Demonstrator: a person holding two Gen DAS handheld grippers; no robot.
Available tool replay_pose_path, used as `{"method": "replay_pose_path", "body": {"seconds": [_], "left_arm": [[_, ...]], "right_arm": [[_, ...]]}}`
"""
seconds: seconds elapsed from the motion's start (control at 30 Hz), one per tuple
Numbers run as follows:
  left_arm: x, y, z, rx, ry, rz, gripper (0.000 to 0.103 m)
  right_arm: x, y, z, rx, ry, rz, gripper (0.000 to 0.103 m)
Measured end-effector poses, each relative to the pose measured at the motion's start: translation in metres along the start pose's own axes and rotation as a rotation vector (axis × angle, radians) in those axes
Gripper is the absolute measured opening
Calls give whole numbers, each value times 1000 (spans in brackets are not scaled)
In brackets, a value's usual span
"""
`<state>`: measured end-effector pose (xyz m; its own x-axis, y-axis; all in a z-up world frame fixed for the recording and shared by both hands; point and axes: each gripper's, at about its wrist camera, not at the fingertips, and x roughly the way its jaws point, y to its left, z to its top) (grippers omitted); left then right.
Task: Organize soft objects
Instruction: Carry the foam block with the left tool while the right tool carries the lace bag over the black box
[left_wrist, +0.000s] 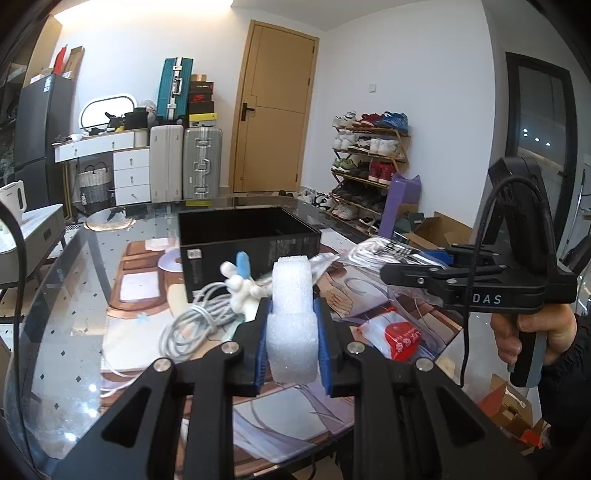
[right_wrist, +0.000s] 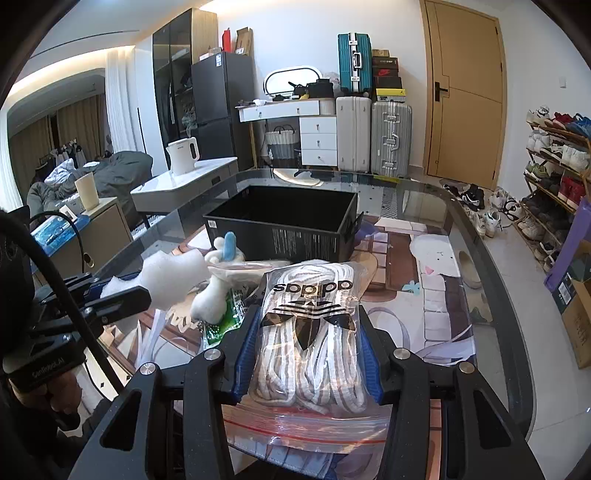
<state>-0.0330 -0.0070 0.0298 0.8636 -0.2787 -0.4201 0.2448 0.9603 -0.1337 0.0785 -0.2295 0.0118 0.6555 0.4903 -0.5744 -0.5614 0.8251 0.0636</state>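
Note:
My left gripper (left_wrist: 292, 314) is shut on a folded strip of white foam (left_wrist: 292, 295), held above the table; the foam (right_wrist: 173, 275) also shows at the left of the right wrist view. My right gripper (right_wrist: 306, 332) is shut on a clear bag of white laces (right_wrist: 310, 332) with a black logo, lifted off the table. In the left wrist view that gripper (left_wrist: 417, 271) hangs at the right with the bag (left_wrist: 388, 251) in it, gripped by a hand (left_wrist: 532, 332). An open black box (left_wrist: 243, 240) (right_wrist: 284, 221) stands behind both.
On the glass table (left_wrist: 74, 295) lie a coiled grey cable (left_wrist: 195, 325), a white and blue plush toy (left_wrist: 240, 280) (right_wrist: 221, 254), a red packet in a clear bag (left_wrist: 395, 336) and a green packet (right_wrist: 225, 317). Suitcases, a shoe rack and a door stand behind.

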Motion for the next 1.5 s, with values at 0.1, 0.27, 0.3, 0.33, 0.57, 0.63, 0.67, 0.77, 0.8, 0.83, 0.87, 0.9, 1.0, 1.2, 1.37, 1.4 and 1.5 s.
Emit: {"method": "replay_pose_path", "body": {"seconds": [0.1,0.27,0.3,0.33,0.57,0.63,0.67,0.77,0.8,0.83,0.87,0.9,1.0,1.2,1.37,1.4,1.5], "left_arm": [[-5,7,7,-10,-17,23,20],[-13,16,15,-23,-43,60,20],[-13,18,16,-25,-46,64,20],[-13,20,17,-23,-46,73,20],[-4,23,27,-27,-52,100,20],[0,24,32,-24,-50,104,20],[3,24,34,-22,-49,113,20],[9,28,38,-25,-46,120,20],[11,30,40,-28,-45,126,20],[13,31,42,-30,-43,128,20],[15,34,44,-34,-42,128,20],[16,35,46,-35,-44,128,20],[21,38,51,-27,-50,133,20],[33,44,70,-16,-63,126,20],[48,46,81,-9,-58,116,20],[51,47,82,-8,-56,117,20],[61,51,88,-10,-49,118,20]], "right_arm": [[-4,2,1,6,-19,-10,48],[-10,2,5,24,-54,-9,48],[-9,2,6,24,-53,-5,48],[-9,2,7,22,-52,-2,48],[-4,8,17,-3,-57,7,48],[-1,9,22,-10,-63,10,48],[1,9,25,-11,-64,12,48],[7,10,32,-16,-67,20,48],[9,10,34,-17,-67,21,48],[12,10,36,-18,-65,22,48],[14,11,38,-21,-64,25,48],[17,11,40,-24,-65,27,48],[24,10,47,-32,-64,28,48],[38,8,60,-52,-54,30,48],[50,3,69,-55,-44,29,48],[53,1,71,-55,-38,28,48],[61,-1,75,-56,-28,22,48]]}}
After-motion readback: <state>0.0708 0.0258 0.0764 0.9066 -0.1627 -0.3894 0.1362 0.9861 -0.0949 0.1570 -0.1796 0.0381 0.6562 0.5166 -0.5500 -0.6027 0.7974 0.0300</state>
